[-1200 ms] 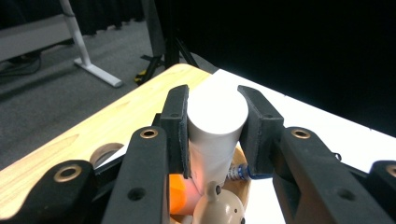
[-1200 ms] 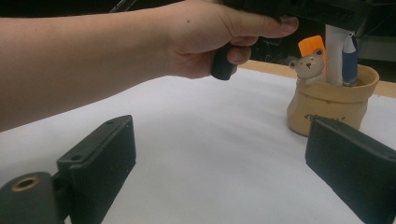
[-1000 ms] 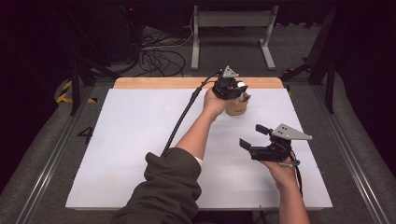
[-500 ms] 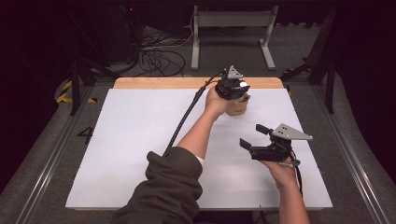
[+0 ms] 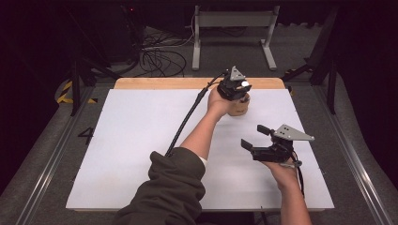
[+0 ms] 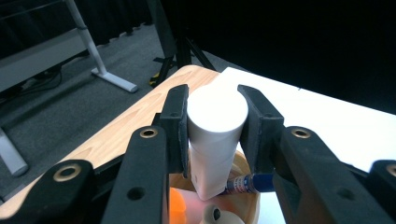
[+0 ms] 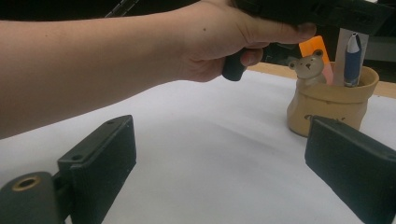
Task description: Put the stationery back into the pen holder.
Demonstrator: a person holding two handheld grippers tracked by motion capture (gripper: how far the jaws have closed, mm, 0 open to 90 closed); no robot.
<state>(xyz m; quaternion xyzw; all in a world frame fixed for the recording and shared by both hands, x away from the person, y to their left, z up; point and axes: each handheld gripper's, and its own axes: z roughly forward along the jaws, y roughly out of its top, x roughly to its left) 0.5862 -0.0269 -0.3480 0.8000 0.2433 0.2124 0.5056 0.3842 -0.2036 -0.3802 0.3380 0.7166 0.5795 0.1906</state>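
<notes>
No movement; white tube (image 6: pixel 215 135) between fingers (image 6: pixel 176 121).

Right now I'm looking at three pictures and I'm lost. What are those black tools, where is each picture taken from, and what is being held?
A person holds two hand tools with black jaws. One picture looks down from above the white table; the other two come from cameras riding on each tool. The left gripper has its jaws shut on a white tube, upright in a tan pot near the table's far edge. The pot also holds a blue pen, something orange and a small bear figure. The right gripper hovers with jaws open, holding nothing.
</notes>
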